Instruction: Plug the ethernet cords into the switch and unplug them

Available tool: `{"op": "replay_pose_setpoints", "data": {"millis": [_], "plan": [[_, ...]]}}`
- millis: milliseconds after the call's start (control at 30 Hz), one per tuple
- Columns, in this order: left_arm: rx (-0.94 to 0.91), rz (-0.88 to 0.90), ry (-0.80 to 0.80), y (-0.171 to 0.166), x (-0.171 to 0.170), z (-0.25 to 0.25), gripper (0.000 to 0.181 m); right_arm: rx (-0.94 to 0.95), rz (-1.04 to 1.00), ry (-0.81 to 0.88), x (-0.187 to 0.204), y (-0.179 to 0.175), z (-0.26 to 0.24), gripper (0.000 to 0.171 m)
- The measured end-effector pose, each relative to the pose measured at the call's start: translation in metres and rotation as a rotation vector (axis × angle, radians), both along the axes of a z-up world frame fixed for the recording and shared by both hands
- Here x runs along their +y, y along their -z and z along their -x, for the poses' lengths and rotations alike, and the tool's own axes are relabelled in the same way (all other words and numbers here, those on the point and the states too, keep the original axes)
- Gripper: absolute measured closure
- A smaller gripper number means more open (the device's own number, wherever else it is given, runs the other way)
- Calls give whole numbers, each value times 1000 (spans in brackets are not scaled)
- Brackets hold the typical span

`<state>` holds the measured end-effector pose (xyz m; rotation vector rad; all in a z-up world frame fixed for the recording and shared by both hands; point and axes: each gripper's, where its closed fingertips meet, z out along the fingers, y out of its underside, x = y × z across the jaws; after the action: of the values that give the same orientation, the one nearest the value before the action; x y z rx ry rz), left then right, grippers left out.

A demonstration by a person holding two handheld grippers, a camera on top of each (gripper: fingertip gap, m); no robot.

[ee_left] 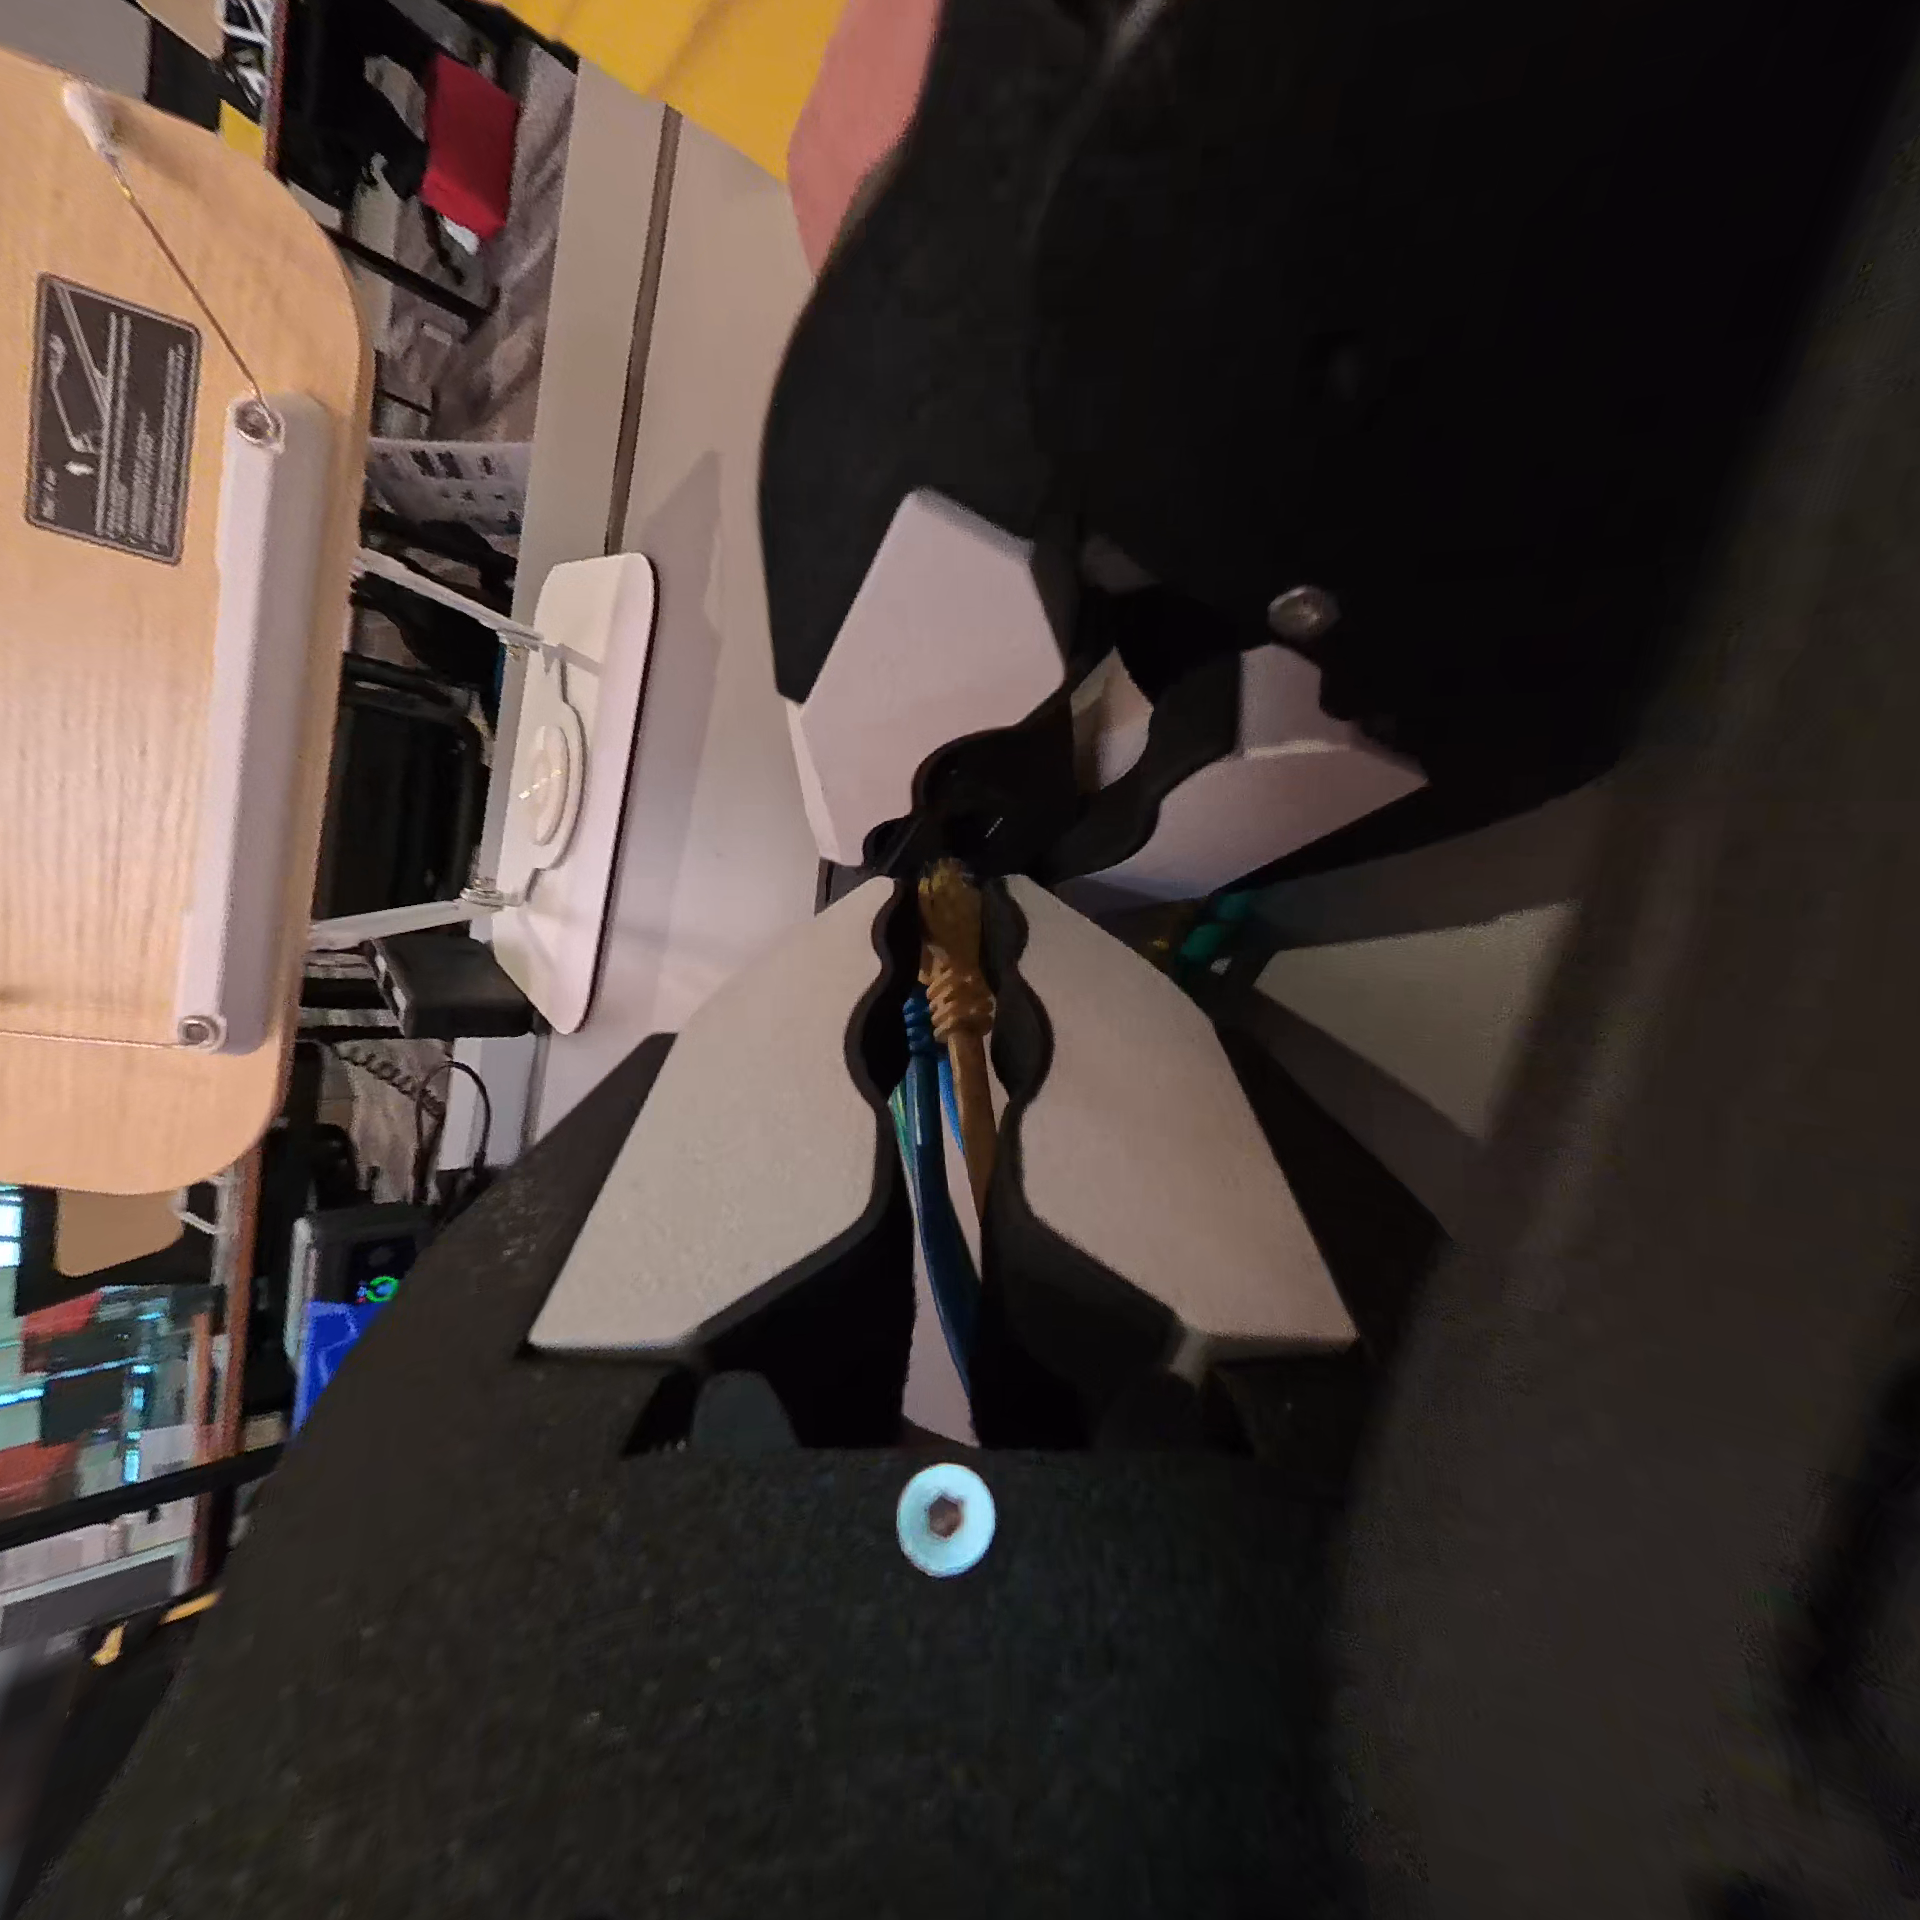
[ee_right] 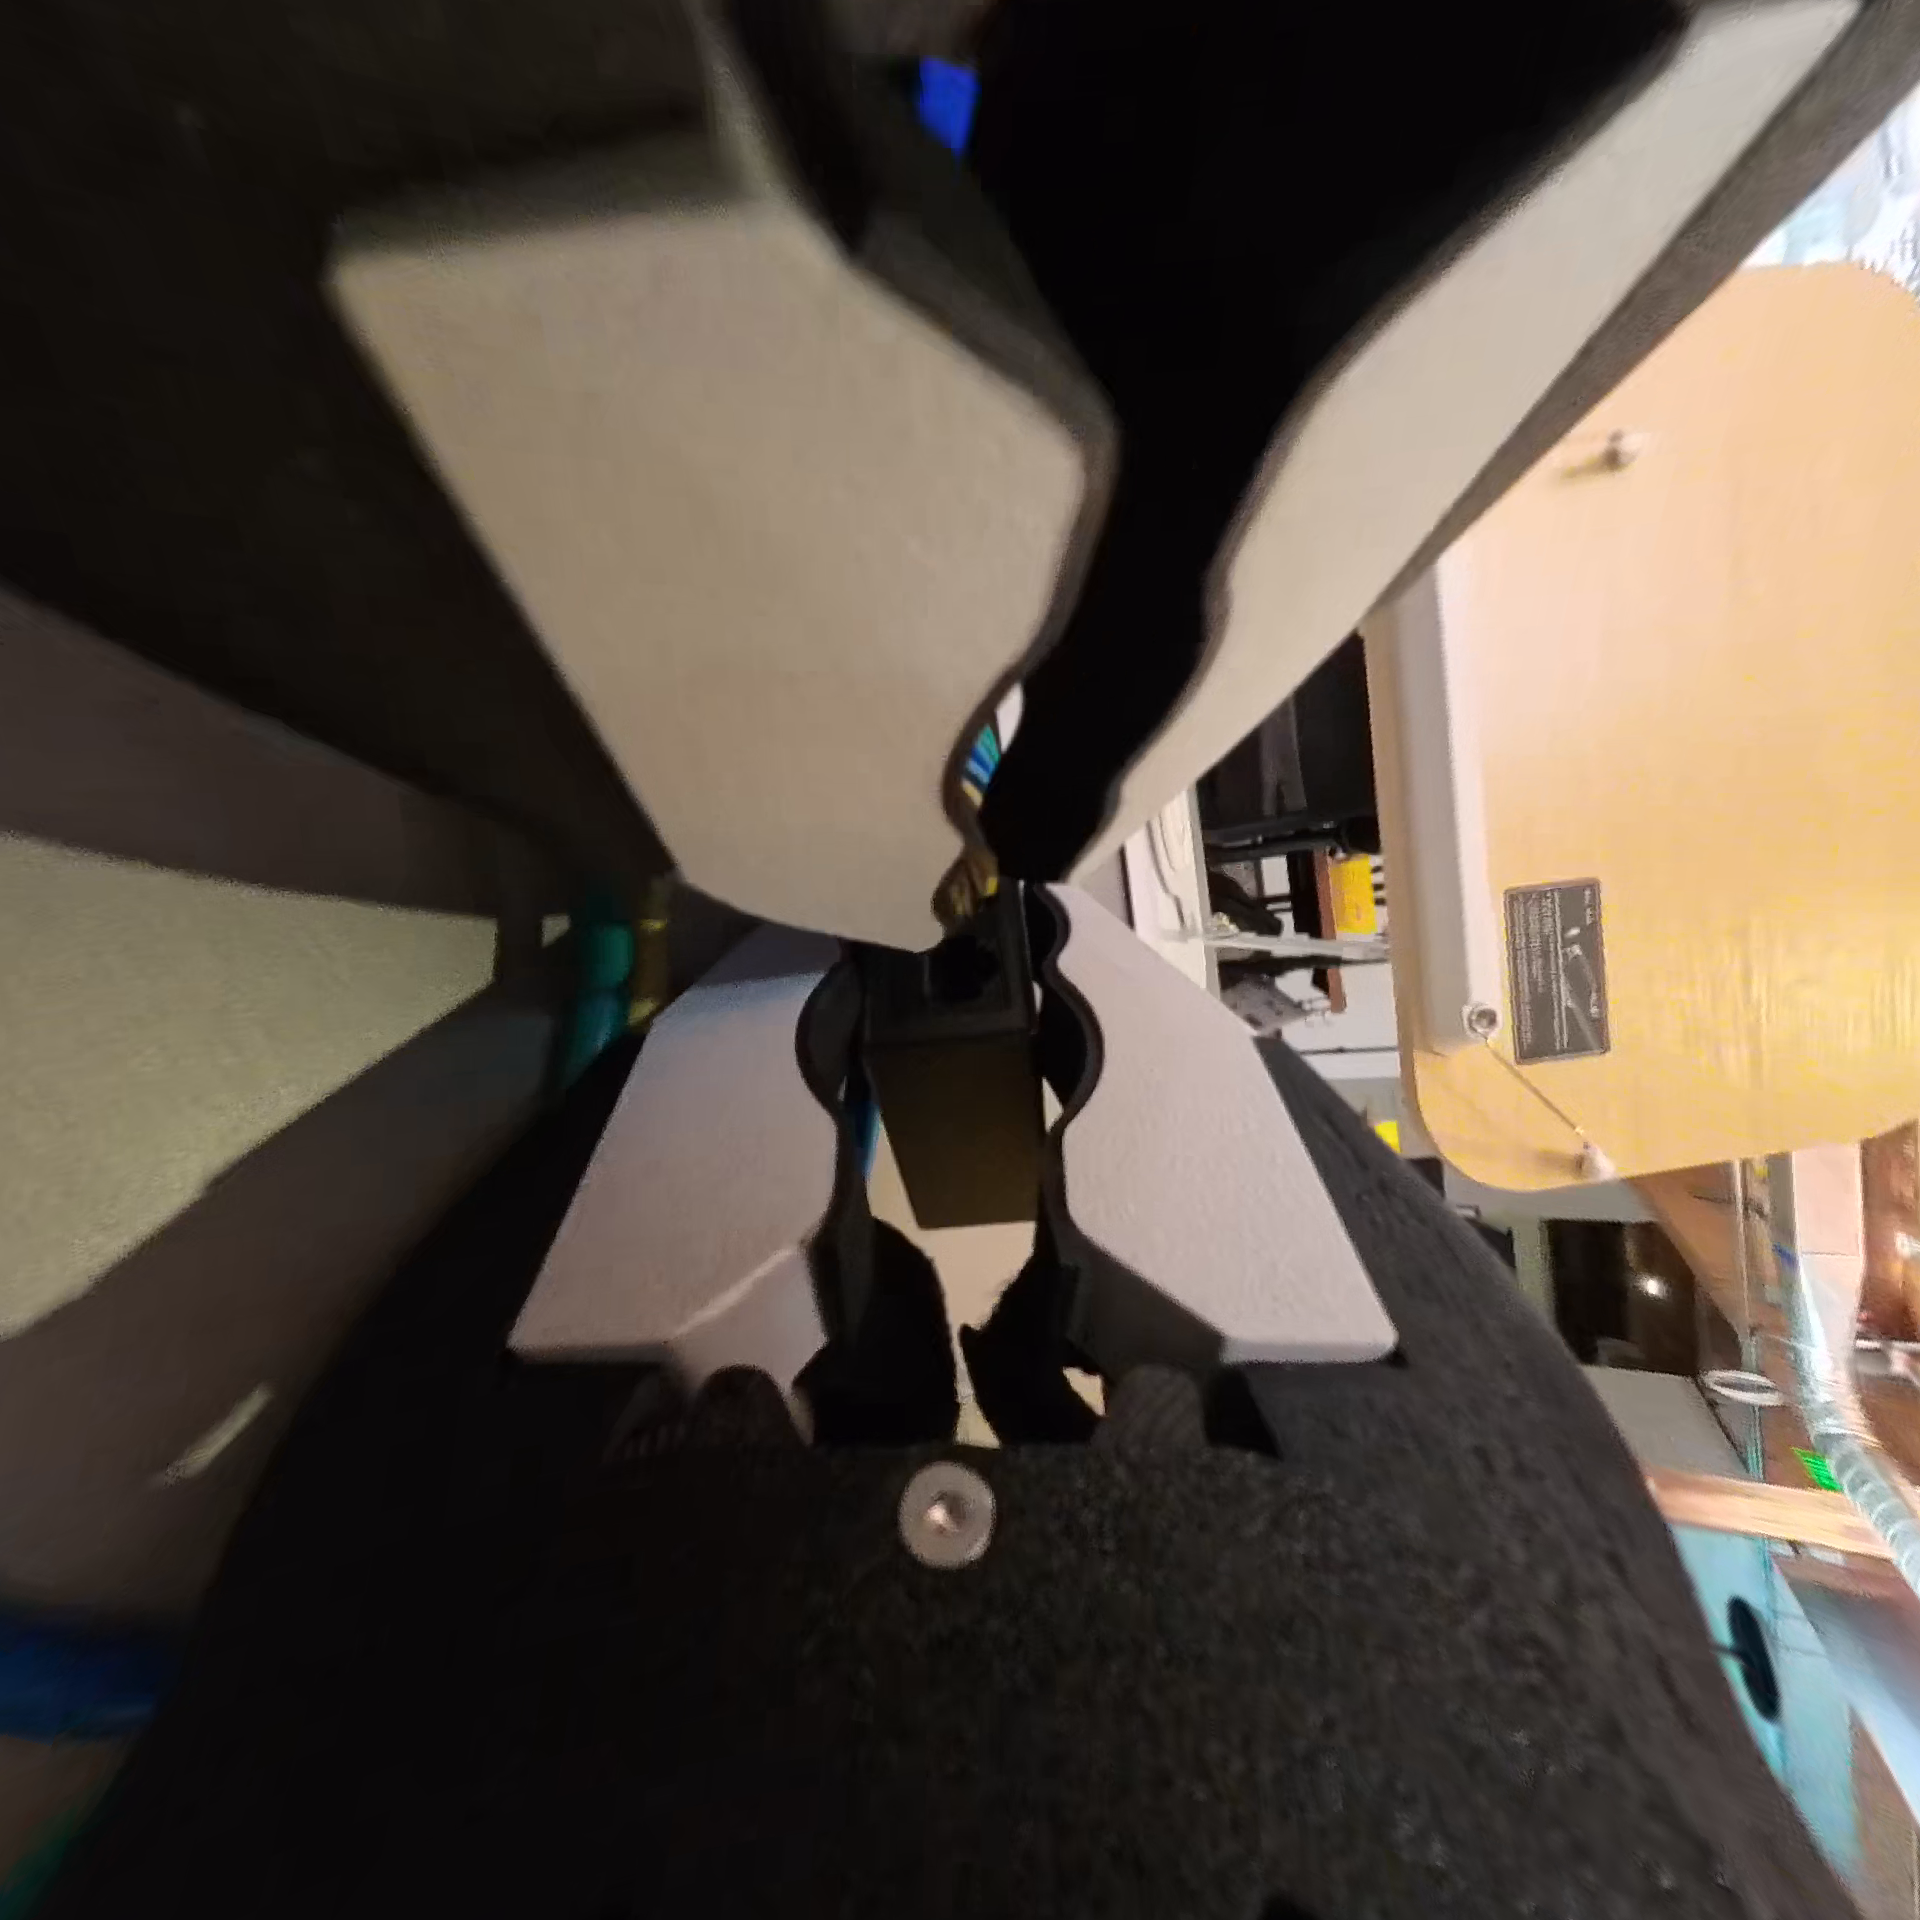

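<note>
Here, left gripper point(ee_left: 951, 935) pinching yellow ethernet cord point(ee_left: 961, 997), right gripper point(ee_right: 951, 1039) clamping black switch point(ee_right: 956, 1101), tips meeting

We hold our left gripper point(ee_left: 951, 935) clamped, its two pale fingers point(ee_left: 769, 1122) nearly meeting. Our right gripper point(ee_right: 951, 1049) is likewise closed tight, pale fingers point(ee_right: 1195, 1143) pressing inward. The two grippers meet tip to tip, angled across one another, both rolled sideways.
</note>
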<state>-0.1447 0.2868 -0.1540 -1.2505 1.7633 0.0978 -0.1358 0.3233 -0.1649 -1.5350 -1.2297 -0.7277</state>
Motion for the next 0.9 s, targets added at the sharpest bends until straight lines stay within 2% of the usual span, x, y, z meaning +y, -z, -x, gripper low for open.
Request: {"op": "replay_pose_setpoints", "data": {"millis": [33,133,200,267,433,533,600,800,833,900], "plan": [[-2,17,-5,-2,-1,1,169,1,-7,-3,-1,-1,0,142],[-67,51,9,-19,-9,7,169,-35,-6,127,9,2,-30,142],[-75,22,-39,-28,1,18,169,44,-27,53,3,-8,-12,142],[-95,97,-23,-29,-2,19,169,-15,-18,75,6,-1,-14,142],[24,208,-23,4,-16,26,168,28,-34,98,9,-6,-27,142],[-36,208,-3,1,-23,22,164,12,-16,46,8,-2,-20,142],[-84,254,-15,-7,-27,19,146,8,-27,11,6,-4,-14,142],[-280,467,57,-59,-40,13,141,62,-49,-73,-1,-15,-1,141],[-283,457,60,-64,-37,14,145,64,-61,-79,-2,-18,0,141],[-184,304,34,-59,-22,20,148,54,-78,-83,-3,-23,4,141]]}}
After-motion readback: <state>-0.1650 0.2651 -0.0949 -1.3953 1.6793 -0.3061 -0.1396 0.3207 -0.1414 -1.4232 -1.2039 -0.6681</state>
